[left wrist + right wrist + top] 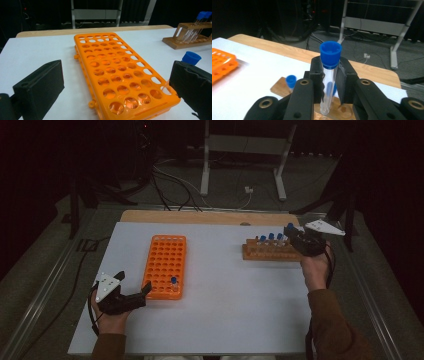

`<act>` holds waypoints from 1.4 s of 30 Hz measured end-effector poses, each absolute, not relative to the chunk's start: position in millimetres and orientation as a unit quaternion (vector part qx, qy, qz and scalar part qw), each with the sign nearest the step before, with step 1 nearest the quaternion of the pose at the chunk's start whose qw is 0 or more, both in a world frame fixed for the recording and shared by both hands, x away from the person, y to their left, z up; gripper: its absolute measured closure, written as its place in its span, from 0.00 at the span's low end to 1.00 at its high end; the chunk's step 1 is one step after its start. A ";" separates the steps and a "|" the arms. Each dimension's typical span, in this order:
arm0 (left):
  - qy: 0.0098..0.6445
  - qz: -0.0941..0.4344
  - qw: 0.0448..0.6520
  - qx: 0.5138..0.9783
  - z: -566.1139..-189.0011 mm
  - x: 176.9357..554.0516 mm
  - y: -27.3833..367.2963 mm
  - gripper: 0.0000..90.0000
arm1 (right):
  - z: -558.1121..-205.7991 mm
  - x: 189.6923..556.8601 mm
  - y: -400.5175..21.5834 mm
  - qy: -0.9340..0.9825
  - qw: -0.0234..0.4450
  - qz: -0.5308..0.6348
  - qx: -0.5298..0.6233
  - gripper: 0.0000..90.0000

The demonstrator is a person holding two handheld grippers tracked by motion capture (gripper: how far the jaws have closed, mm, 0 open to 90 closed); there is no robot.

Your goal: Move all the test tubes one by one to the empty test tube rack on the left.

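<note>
Right tool (pixel 331 82) clamps blue-capped tube (pixel 329 75) above wooden rack (pixel 337 110).

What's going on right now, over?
Right gripper shut on blue-capped tube, above wooden rack. Left gripper open beside orange rack. Nothing in the way.
</note>
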State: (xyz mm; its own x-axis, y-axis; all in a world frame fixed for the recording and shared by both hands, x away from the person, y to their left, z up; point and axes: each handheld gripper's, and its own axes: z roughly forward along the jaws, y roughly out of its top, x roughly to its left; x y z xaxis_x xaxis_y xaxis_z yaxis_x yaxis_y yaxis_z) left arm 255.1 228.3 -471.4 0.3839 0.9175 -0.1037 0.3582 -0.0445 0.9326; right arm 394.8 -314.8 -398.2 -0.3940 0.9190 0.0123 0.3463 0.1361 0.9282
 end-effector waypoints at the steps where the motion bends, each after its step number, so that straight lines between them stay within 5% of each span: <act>1: 0.479 0.281 0.498 0.666 -471.3 255.1 228.3 0.01 | -397.9 393.9 -313.1 0.691 0.303 0.472 0.456 0.85; 42: 0.455 0.263 0.506 0.684 -453.2 265.5 219.1 0.01 | -394.6 370.2 -198.7 0.755 0.187 0.528 0.340 0.85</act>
